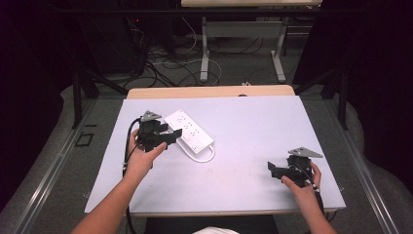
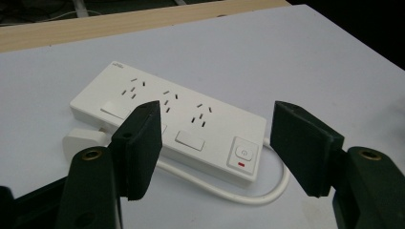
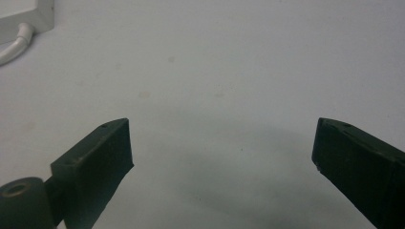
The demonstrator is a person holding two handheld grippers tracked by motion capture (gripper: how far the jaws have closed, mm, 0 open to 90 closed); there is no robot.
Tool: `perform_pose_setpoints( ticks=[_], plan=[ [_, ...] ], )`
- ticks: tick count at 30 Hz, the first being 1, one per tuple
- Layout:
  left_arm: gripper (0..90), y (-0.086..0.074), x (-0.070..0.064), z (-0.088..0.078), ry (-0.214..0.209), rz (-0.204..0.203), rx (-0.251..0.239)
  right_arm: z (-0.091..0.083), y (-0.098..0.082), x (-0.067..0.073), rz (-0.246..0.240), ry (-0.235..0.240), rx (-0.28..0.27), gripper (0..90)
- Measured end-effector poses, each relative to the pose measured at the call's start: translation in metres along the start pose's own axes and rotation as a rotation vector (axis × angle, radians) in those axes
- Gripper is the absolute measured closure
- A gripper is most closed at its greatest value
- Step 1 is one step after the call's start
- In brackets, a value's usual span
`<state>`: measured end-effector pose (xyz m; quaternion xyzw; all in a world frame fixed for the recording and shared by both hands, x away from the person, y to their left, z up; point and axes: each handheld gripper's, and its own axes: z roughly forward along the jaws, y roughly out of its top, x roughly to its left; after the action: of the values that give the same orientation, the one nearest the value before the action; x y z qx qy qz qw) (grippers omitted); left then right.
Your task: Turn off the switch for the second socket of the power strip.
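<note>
On the table [image 1: 253,146] | white power strip [image 2: 176,121] (three sockets) | cord looped

Work table [image 1: 253,146]: pale grey-white top lying over a light wooden board, whose far edge [image 1: 209,91] is showing as a tan strip, with soft light falling from overhead and casting faint shadows on the surface. Floor [image 1: 234,66]: grey, carrying a tangle of black and white cables [image 1: 165,68] beside the white metal legs [image 1: 205,53] of a second desk [image 1: 251,3] standing beyond. Surroundings: black curtains [image 1: 375,58] hanging dark on both sides, black stand legs [image 1: 78,92] bracing at the left, metal floor rails [image 1: 44,180] running along the edges.
</note>
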<state>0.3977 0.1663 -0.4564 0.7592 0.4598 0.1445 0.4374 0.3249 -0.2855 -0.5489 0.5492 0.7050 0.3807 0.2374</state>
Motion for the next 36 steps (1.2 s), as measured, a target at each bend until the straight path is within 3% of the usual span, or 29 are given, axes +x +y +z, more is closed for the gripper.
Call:
perform_pose_setpoints(
  ticks=[9,11,21,25,36],
  plan=[
    [38.5,0.006,0.004,0.006,0.028,-0.037,-0.016,0.001,0.000,0.000,-0.003,0.001,0.006,6.5],
    [39.1,0.007,0.006,0.006,0.034,-0.021,-0.011,0.001,0.000,0.000,0.000,0.001,0.008,6.6],
    [41.4,0.018,0.008,0.010,0.044,-0.033,-0.022,0.001,-0.001,0.000,-0.002,0.003,0.010,6.8],
    [42.9,0.022,0.008,0.011,0.044,-0.050,-0.019,0.001,-0.001,0.000,0.000,0.003,0.009,7.0],
    [44.7,0.032,0.011,0.018,0.055,-0.052,-0.002,0.002,-0.001,0.000,-0.005,0.009,0.008,7.2]
  ],
)
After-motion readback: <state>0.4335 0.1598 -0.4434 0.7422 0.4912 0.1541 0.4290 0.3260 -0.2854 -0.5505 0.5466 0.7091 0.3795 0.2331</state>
